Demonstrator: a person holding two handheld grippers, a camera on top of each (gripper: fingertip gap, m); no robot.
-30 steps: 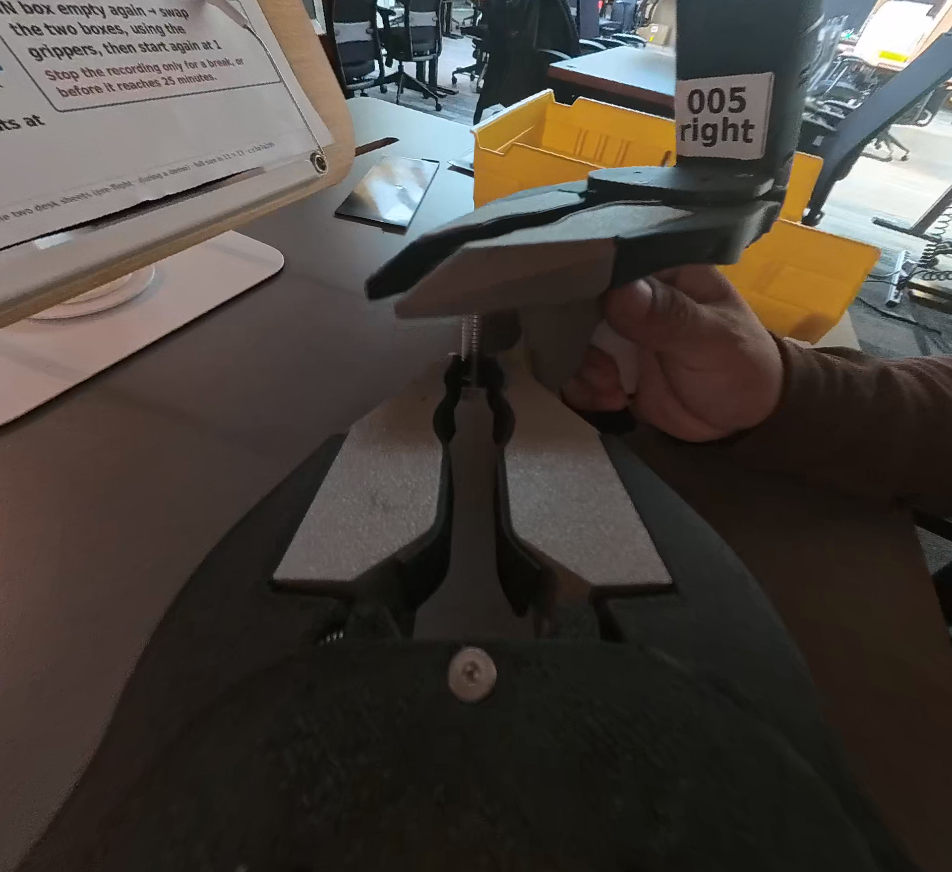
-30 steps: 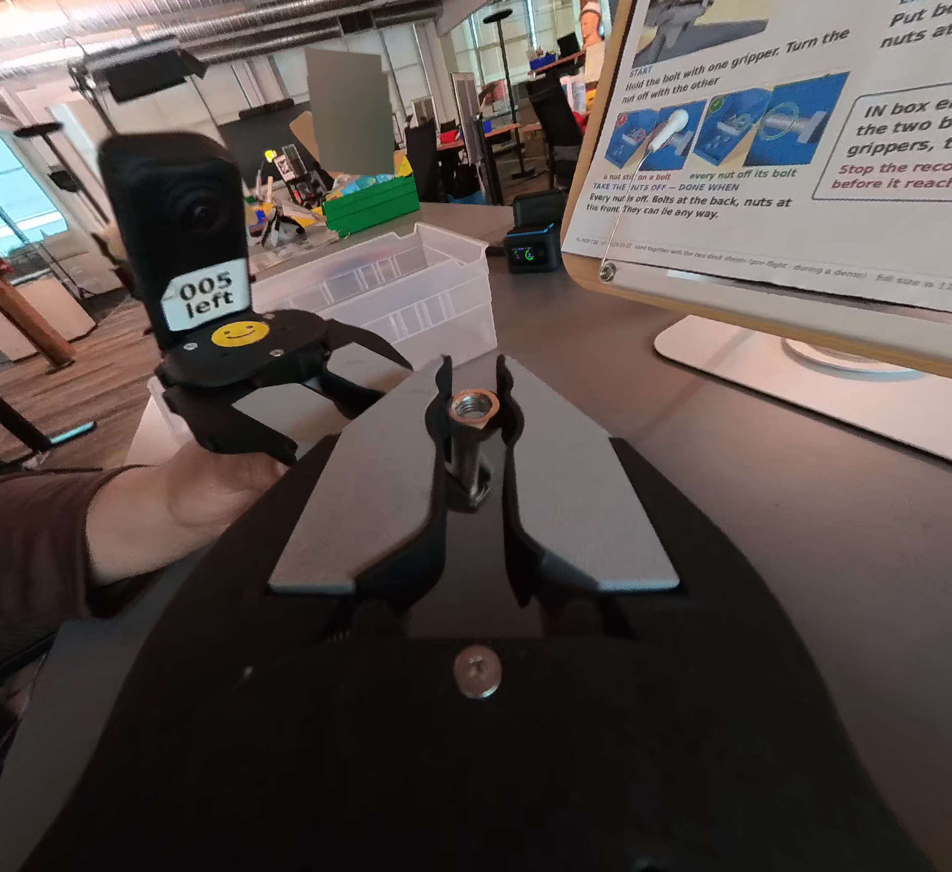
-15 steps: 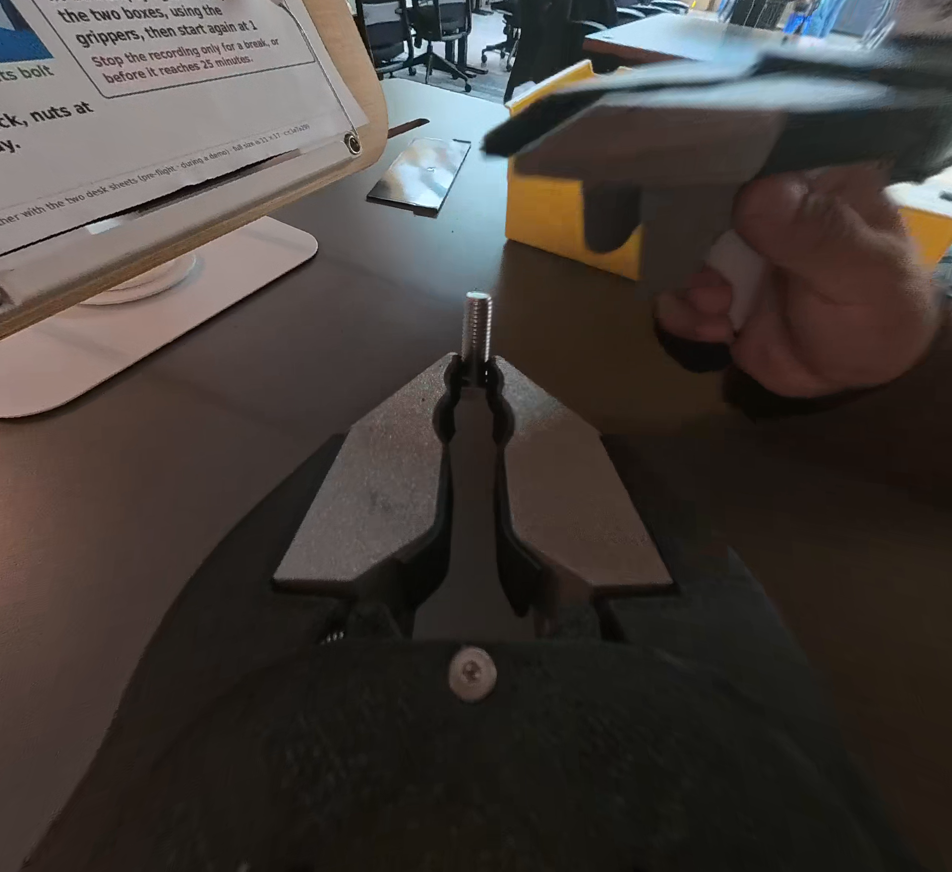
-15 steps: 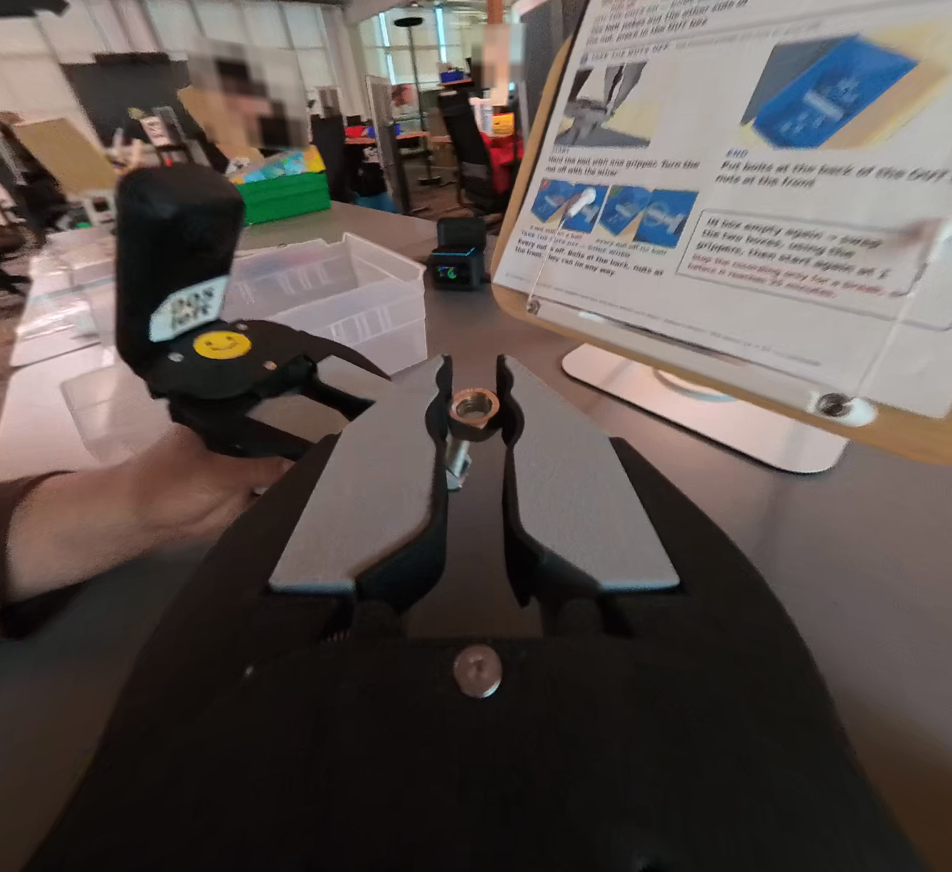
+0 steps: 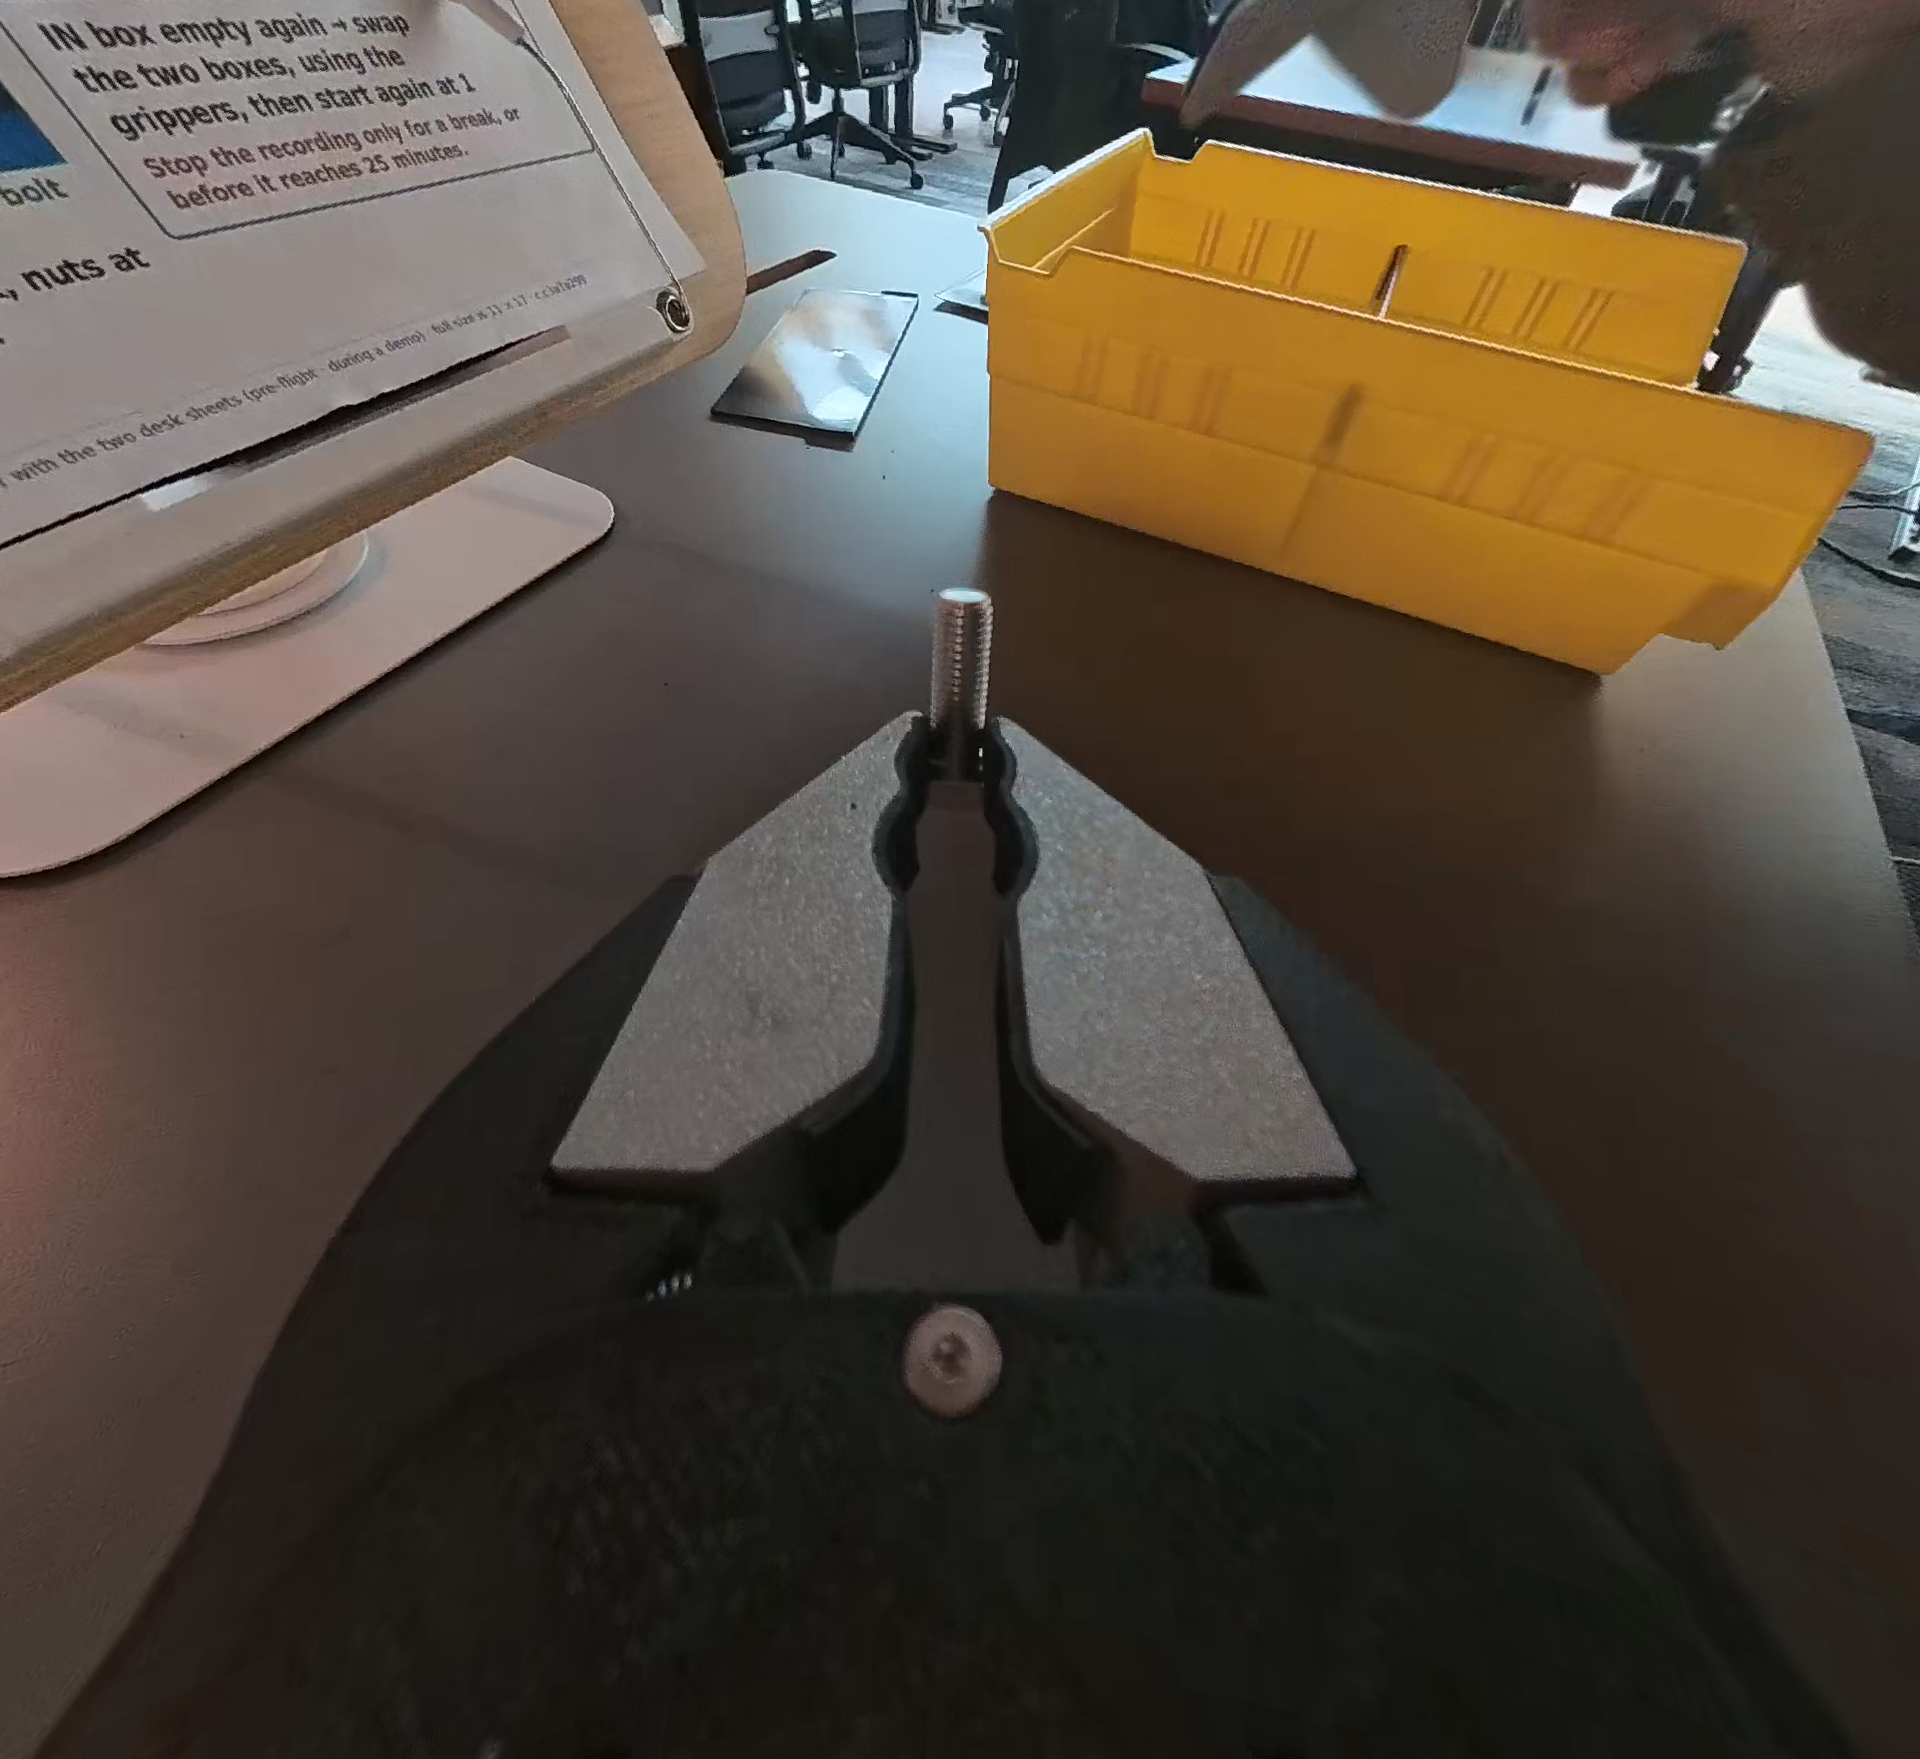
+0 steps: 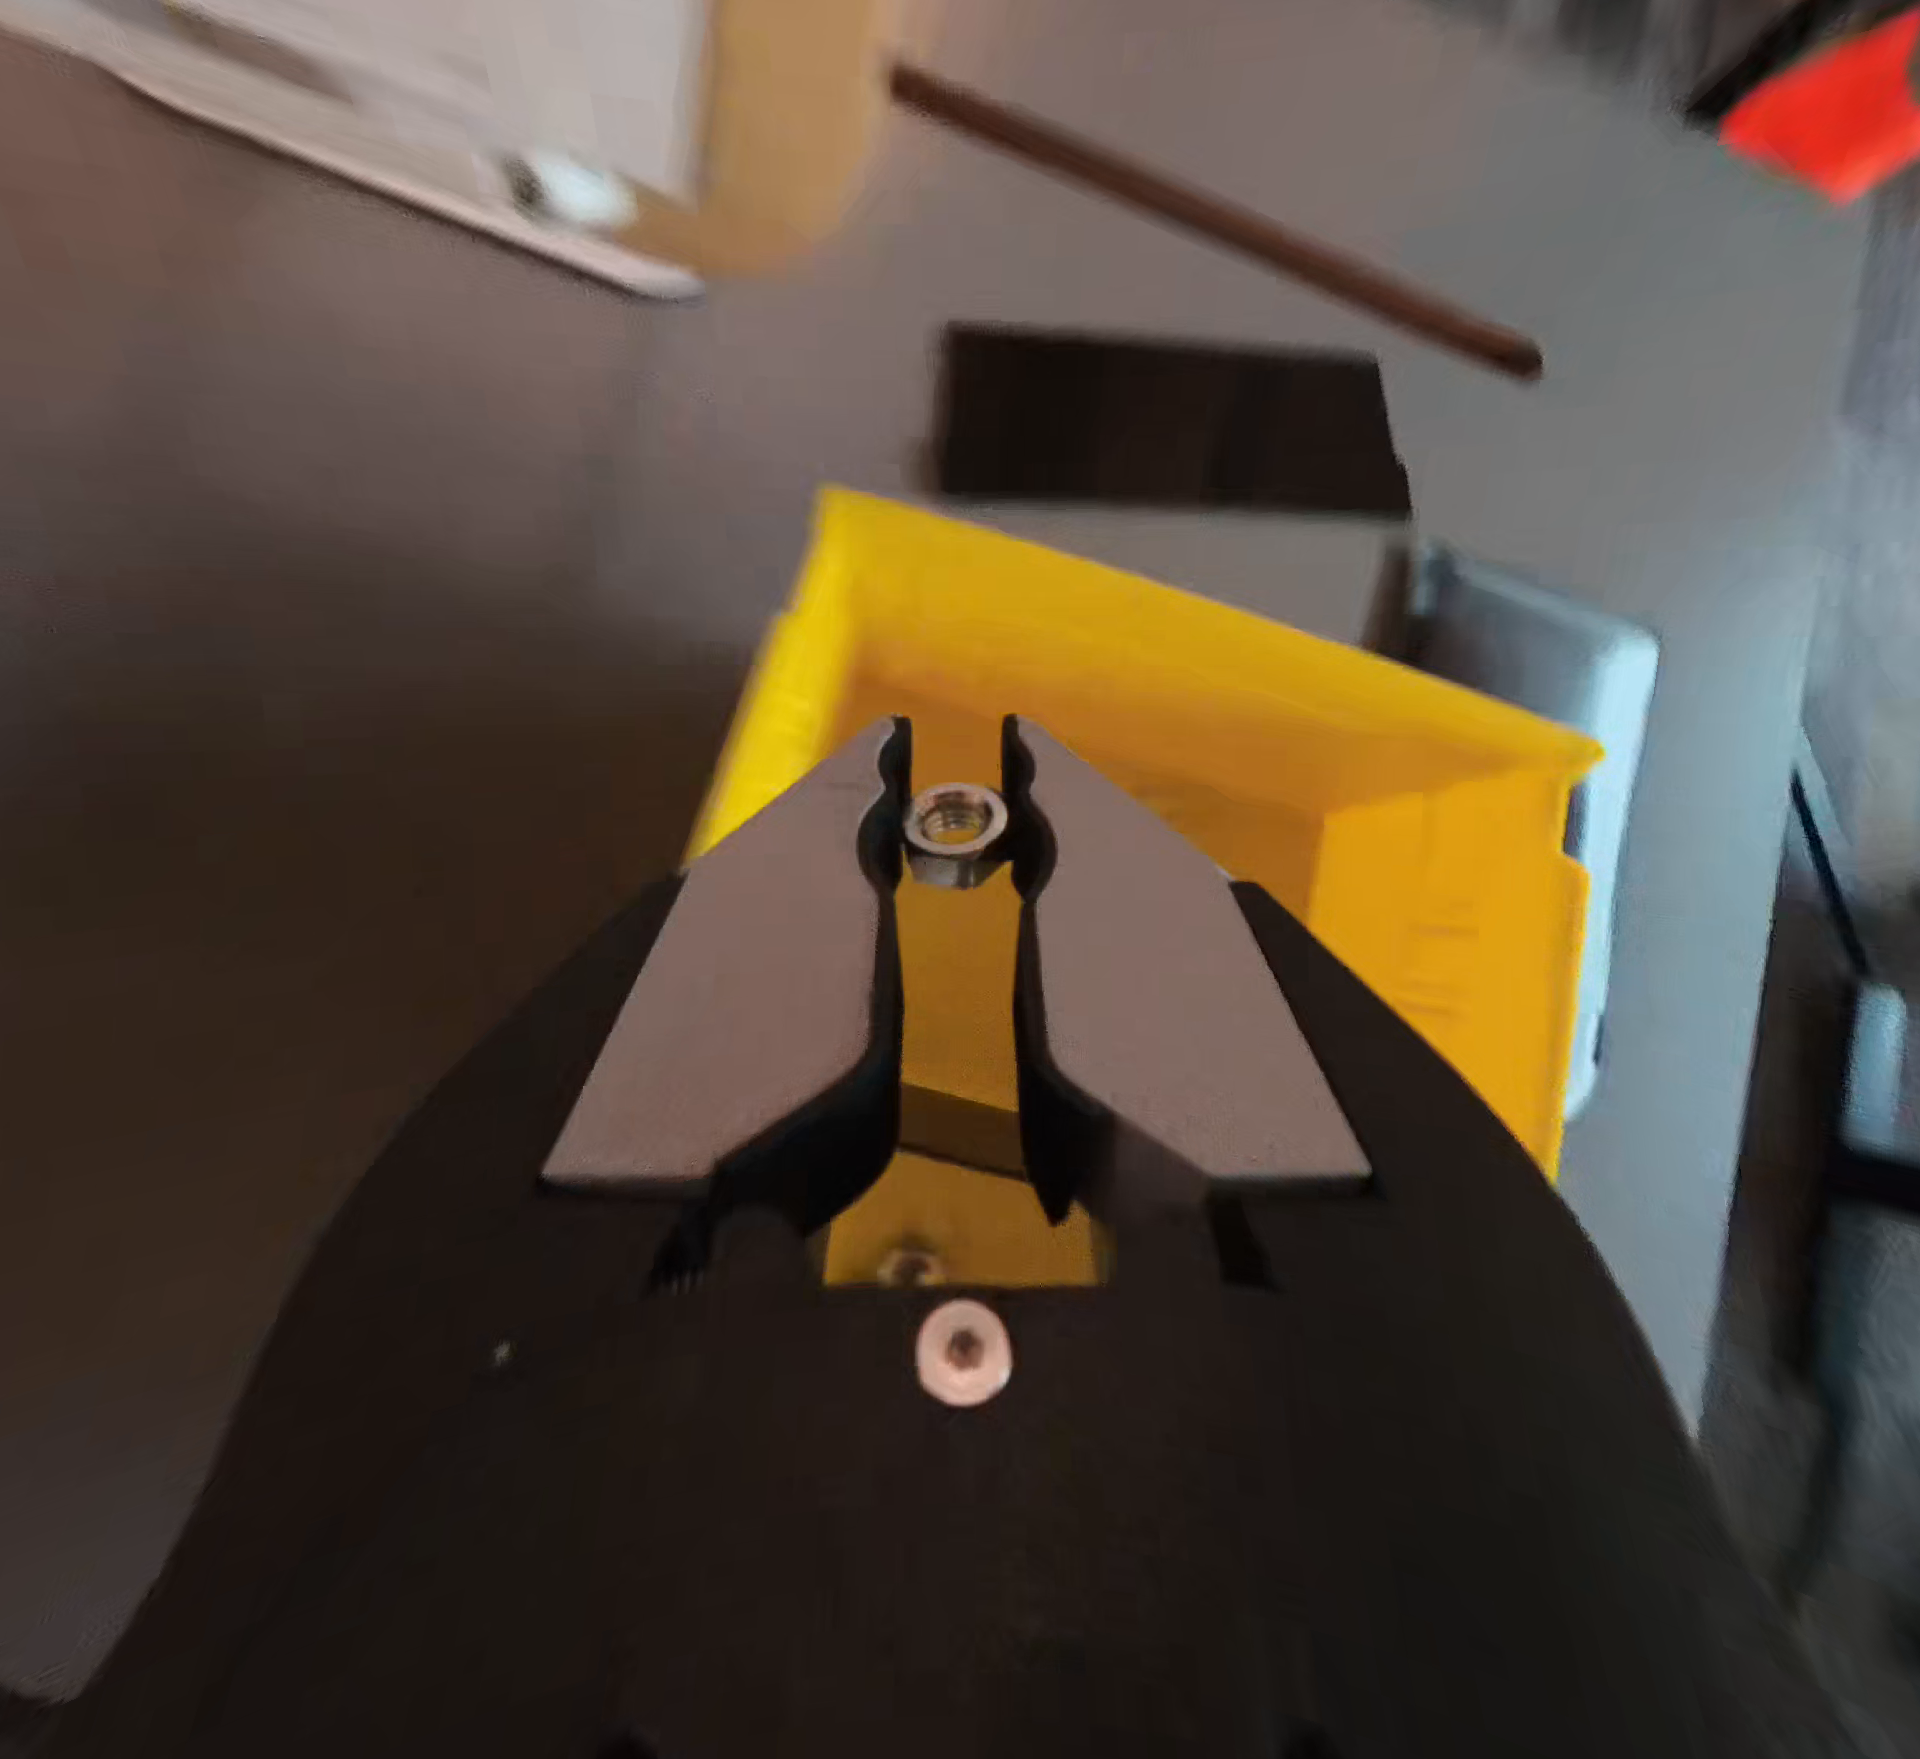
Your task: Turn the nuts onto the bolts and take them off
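Table (image 5: 1403, 878): dark brown, matt top.

On it:
- Stand (image 5: 343, 587): white flat base near the left edge, carrying a tilted wooden board with a printed sheet.
- Bin (image 5: 1351, 462): yellow plastic, open-topped, with divider, toward the right edge; its long side faces the table's middle.
- Plate (image 5: 821, 364): dark, flat, glossy rectangle, lying between stand and bin, toward the far edge.
- Rod (image 6: 1205, 218): thin, brown, lying flat beyond the plate near the far edge.
- Grey box (image 6: 1527, 660): just behind the bin; blurred.
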